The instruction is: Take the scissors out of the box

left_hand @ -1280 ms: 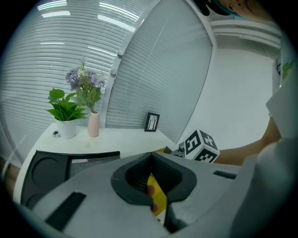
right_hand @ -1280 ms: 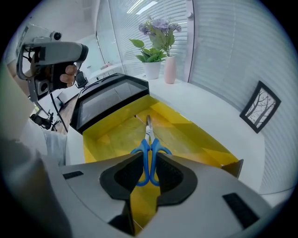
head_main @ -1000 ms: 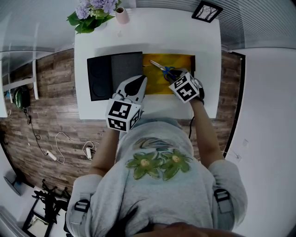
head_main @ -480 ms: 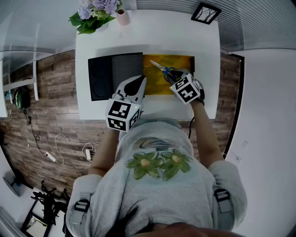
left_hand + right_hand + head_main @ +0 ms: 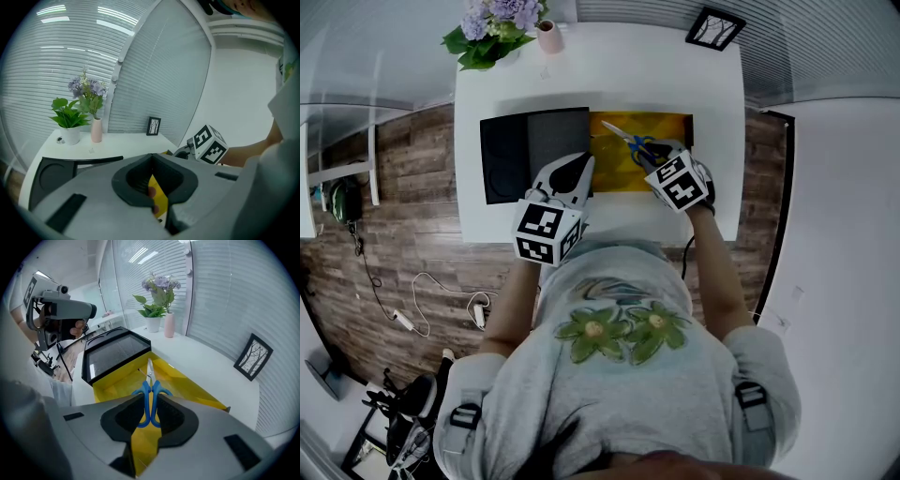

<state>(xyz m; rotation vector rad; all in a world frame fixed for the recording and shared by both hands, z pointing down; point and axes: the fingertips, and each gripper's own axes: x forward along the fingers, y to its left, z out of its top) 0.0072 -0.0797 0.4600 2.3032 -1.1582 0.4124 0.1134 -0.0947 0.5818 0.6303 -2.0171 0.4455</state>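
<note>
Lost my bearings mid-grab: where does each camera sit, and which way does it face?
Head view: on the person's head, steeply down onto white table, yellow box, left gripper, right gripper; forearms, shirt show.
Left gripper view: along jaws shut on the box wall, towards the flowers; right forearm shows.
Right gripper view: down into the box, jaws gripping the scissors; left hand shows.
Shared: gripper views both show flowers and the other gripper.

scissors (image 5: 151,386): blue handles, silver blades | box (image 5: 183,376): yellow | lid (image 5: 530,150): black, dark grey panel | table (image 5: 609,70): white | marker cube (image 5: 680,183): black-and-white squares | vase (image 5: 169,325): pink | flowers (image 5: 161,283): purple, green leaves | floor (image 5: 403,253): brown wood grain | shirt (image 5: 619,394): grey, green flower print
</note>
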